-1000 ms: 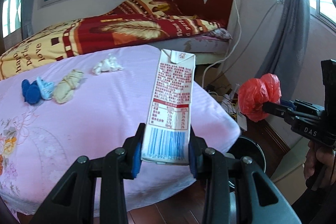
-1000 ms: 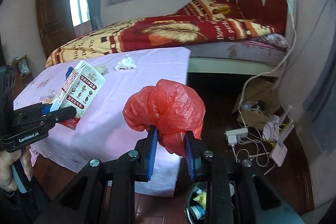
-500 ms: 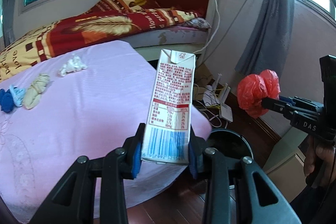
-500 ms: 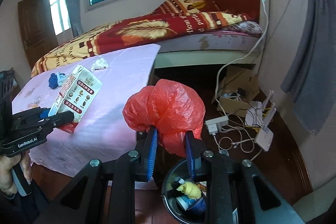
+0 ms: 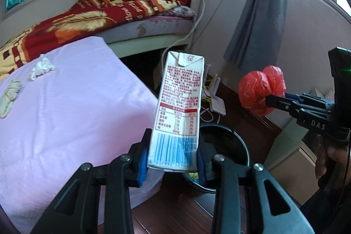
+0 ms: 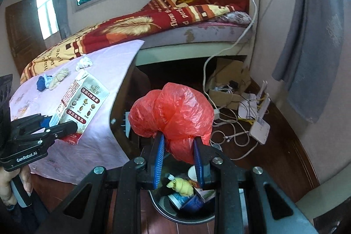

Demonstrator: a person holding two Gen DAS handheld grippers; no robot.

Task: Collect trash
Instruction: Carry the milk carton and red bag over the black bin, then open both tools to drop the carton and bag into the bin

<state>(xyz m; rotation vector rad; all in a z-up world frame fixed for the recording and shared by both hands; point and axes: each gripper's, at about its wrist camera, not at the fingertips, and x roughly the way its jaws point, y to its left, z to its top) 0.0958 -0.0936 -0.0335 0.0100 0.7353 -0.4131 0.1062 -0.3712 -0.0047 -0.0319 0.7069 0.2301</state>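
Over the dark round bin (image 6: 166,209), left gripper (image 5: 173,165) clamped on a flat-sided printed milk carton (image 5: 178,109) beside the smooth pink tablecloth (image 5: 65,102), right gripper (image 6: 178,157) pinching a crinkled red plastic bag (image 6: 173,115), bunched and glossy, directly above the bin's trash.

red plastic bag (image 6: 173,115), white-and-red carton (image 5: 178,106), pink sheet (image 5: 65,106)

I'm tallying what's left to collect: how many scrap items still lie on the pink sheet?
3: a white wad farthest back, a beige bundle nearer, and a blue bundle beside it. The milk carton may hide more.
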